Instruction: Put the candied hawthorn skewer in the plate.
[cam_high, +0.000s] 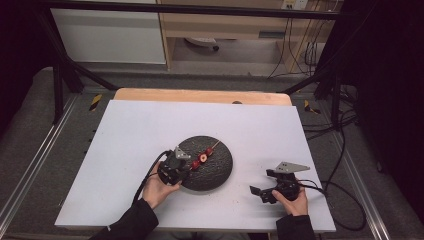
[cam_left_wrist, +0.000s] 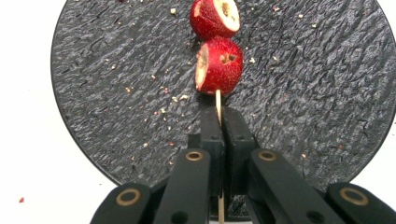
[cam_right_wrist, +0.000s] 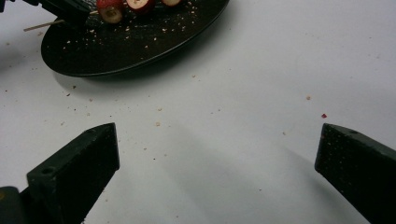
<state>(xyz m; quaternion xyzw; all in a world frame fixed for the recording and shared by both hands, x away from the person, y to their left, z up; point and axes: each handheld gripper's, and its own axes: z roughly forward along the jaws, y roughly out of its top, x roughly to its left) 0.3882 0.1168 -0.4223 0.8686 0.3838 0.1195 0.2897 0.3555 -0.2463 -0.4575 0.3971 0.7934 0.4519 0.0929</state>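
A round black slate plate lies mid-table, also seen as the plate and the plate. Over it hangs a thin wooden skewer threaded with red fruit pieces, the fruit and the fruit. My left gripper is shut on the skewer's near end, its left gripper tips pinching the stick just below the nearest fruit. My right gripper rests on the table to the plate's right, open, with bare table between its jaws.
The white table top carries scattered crumbs around the plate. A wooden board edge runs along the far side. Cables trail off the right edge, and metal frame legs stand at the back corners.
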